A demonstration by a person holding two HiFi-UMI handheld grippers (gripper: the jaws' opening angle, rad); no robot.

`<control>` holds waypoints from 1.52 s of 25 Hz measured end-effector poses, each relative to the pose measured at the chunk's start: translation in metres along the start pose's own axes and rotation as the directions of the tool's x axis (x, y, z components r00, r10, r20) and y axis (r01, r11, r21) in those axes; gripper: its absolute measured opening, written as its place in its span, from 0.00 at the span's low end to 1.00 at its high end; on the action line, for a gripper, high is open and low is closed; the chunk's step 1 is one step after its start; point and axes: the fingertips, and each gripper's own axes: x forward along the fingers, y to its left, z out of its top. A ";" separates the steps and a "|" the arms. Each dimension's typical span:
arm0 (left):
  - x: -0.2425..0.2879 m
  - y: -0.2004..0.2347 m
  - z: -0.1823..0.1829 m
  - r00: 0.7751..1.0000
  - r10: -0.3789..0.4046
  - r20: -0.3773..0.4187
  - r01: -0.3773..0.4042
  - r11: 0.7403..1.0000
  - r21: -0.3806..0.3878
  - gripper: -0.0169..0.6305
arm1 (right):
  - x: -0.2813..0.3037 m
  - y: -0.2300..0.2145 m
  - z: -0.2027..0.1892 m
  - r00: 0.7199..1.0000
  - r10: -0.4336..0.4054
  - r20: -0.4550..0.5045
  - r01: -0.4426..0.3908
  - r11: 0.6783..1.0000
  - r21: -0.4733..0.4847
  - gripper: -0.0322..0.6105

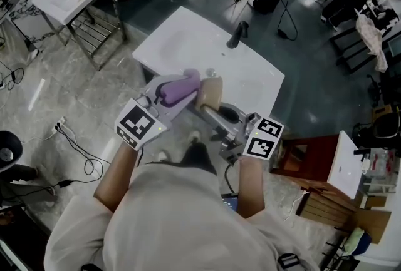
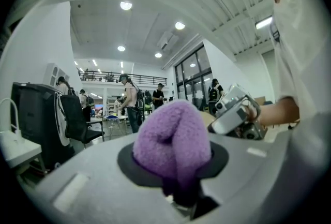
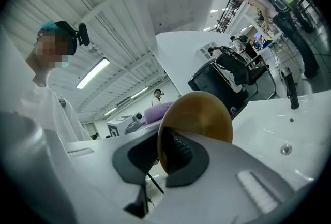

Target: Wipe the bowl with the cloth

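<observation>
Grey tiled floor [image 1: 75, 94] surrounds a white washbasin [image 1: 188, 38] with a black tap [image 1: 237, 34] near its far edge. A person [image 1: 182, 219] stands at the basin's near corner and holds both tools roughly level above that corner.

The left tool [image 1: 170, 98] is clamped on a rolled purple terry cloth [image 2: 173, 140]. Its jaws pinch the lower part of the bundle, and a rounded, folded end bulges out ahead of them. In the head view the cloth's long axis runs along the tool's own line, pointing away from the person and to the right, towards the bowl. Its far end lies against or just beside the bowl's side, and contact cannot be confirmed.

The right tool [image 1: 210, 108] is closed on the rim of a round tan-brown bowl [image 3: 199, 114], with one ribbed pad on each side of the wall. The bowl is held on edge, so its round face stands upright rather than lying flat. It rises above the jaws, with the cloth on its left. Which way its hollow faces cannot be told.

Both things are held in the air over the basin's near corner, clear of its surface.
</observation>
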 end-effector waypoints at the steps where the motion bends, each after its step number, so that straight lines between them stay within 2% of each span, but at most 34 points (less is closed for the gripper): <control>1: 0.001 0.001 -0.004 1.000 0.004 -0.012 -0.004 1.000 0.002 0.19 | 0.000 0.002 0.001 1.000 0.008 0.003 -0.008 1.000 0.001 0.07; 7: -0.002 -0.009 -0.027 0.997 -0.029 -0.076 0.028 0.999 -0.015 0.19 | 0.001 0.005 0.004 1.000 0.015 0.022 -0.015 1.000 0.007 0.07; 13: -0.004 -0.023 -0.034 0.994 -0.097 -0.058 0.092 0.992 -0.090 0.19 | -0.003 -0.004 0.003 0.999 -0.026 0.047 0.025 1.000 0.016 0.07; 17: -0.006 -0.031 -0.023 0.991 -0.134 0.012 0.134 0.981 -0.138 0.19 | -0.007 -0.010 0.002 0.993 -0.117 0.031 0.119 0.992 -0.040 0.07; 21: -0.002 -0.028 -0.009 0.992 -0.118 0.052 0.124 0.983 -0.134 0.19 | -0.013 -0.025 0.005 0.969 -0.246 0.002 0.245 0.963 -0.109 0.07; 24: -0.001 -0.018 0.004 0.997 -0.062 0.049 0.066 0.994 -0.085 0.19 | -0.019 -0.034 0.014 0.941 -0.337 0.024 0.337 0.928 -0.158 0.07; 27: -0.002 -0.004 0.010 1.000 0.021 -0.007 -0.021 1.000 0.015 0.19 | -0.025 -0.033 0.033 0.912 -0.402 0.082 0.410 0.884 -0.227 0.07; 29: -0.005 0.005 0.011 0.997 0.061 -0.035 -0.060 0.997 0.051 0.19 | -0.027 -0.028 0.045 0.900 -0.424 0.105 0.436 0.857 -0.274 0.07; 32: -0.009 0.017 0.012 0.992 0.111 -0.059 -0.107 0.992 0.067 0.19 | -0.031 -0.022 0.062 0.882 -0.446 0.150 0.470 0.817 -0.333 0.07; 35: -0.013 0.032 0.010 0.977 0.191 -0.091 -0.184 0.980 0.080 0.19 | -0.040 -0.014 0.080 0.859 -0.455 0.234 0.511 0.787 -0.344 0.07; 38: -0.018 0.045 0.013 0.963 0.251 -0.097 -0.243 0.966 0.084 0.19 | -0.045 -0.013 0.091 0.842 -0.469 0.267 0.539 0.761 -0.361 0.07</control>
